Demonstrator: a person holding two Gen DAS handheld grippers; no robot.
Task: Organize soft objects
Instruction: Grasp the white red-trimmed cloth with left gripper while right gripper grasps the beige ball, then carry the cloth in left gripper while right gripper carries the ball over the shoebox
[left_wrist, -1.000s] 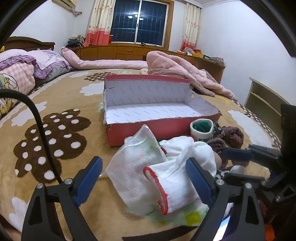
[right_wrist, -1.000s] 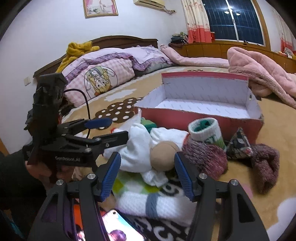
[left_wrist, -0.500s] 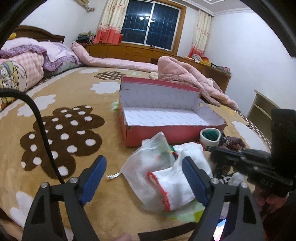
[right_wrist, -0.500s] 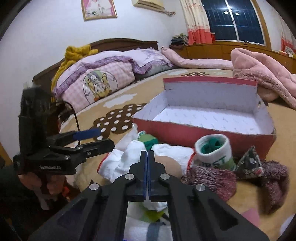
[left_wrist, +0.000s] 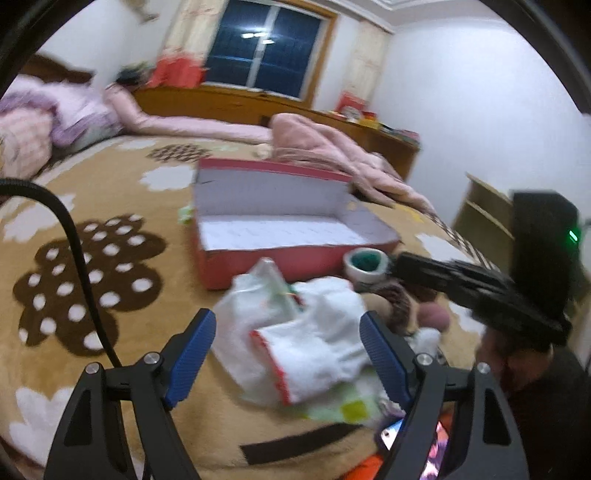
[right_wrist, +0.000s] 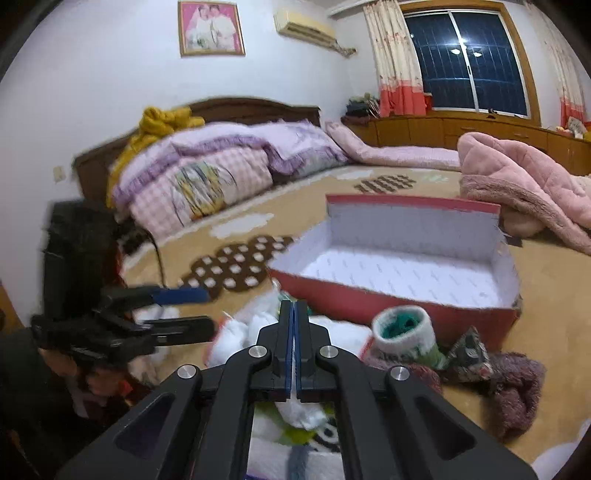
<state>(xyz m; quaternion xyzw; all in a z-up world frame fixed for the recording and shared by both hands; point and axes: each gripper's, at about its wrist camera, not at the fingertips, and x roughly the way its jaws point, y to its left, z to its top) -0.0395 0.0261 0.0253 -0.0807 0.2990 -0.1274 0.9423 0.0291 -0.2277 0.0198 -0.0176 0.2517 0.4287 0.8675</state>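
Box (right_wrist: 388, 299): red outside, white inside.
Blanket (left_wrist: 122, 192): tan, with white flowers and brown flowers with white dots.
Cloth (left_wrist: 314, 343): white with red edge.
Rolled sock (right_wrist: 402, 328): white, green inside.
Knitted item (right_wrist: 517, 384): dark maroon.
Gripper pads (left_wrist: 192, 358): blue on black arms.
Robe (right_wrist: 517, 177): pink.

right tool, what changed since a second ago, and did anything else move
The right tool snapped shut; its blue pads now meet, with white fabric showing just below them, though whether it is pinched is unclear. It also lifted slightly. The left tool stayed wide open over the white sock, its jaws closing a little. The red box is still empty, and the rolled green sock stayed put.
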